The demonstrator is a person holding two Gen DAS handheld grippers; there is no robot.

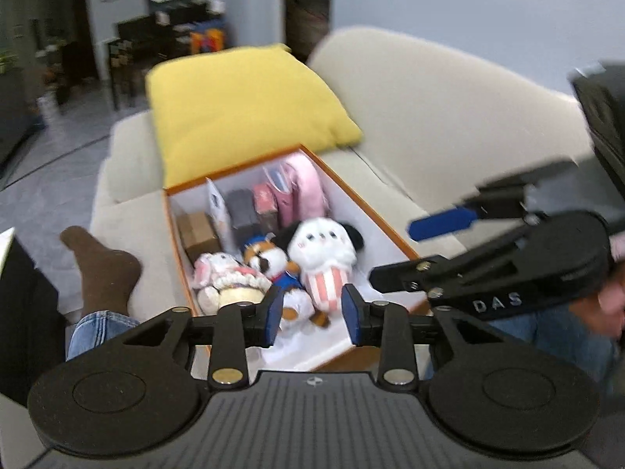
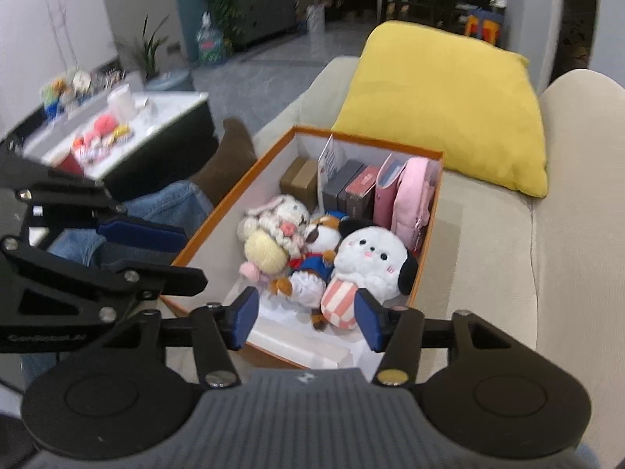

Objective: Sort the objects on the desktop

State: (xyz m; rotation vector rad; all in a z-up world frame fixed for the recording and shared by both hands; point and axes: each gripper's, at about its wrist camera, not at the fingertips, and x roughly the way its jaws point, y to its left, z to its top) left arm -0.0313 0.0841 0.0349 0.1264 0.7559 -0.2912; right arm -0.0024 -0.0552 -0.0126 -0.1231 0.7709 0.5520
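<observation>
An orange-rimmed white box [image 1: 375,215] [image 2: 230,199] sits on a beige sofa. It holds a white dog plush [image 1: 324,250] [image 2: 371,262], a calico cat plush [image 1: 273,262] [image 2: 316,258], a bunny plush [image 1: 226,277] [image 2: 277,226], small boxes [image 2: 351,187] and a pink pouch [image 1: 304,187] [image 2: 414,195]. My left gripper [image 1: 312,316] is open and empty above the box's near end. My right gripper [image 2: 308,320] is open and empty there too. Each gripper shows in the other's view, the right one [image 1: 425,250] and the left one [image 2: 164,254].
A yellow cushion [image 1: 242,105] [image 2: 449,97] leans behind the box. A person's leg in jeans with a brown sock [image 1: 101,269] [image 2: 230,156] lies left of it. A white table [image 2: 172,109] with small toys stands at the far left.
</observation>
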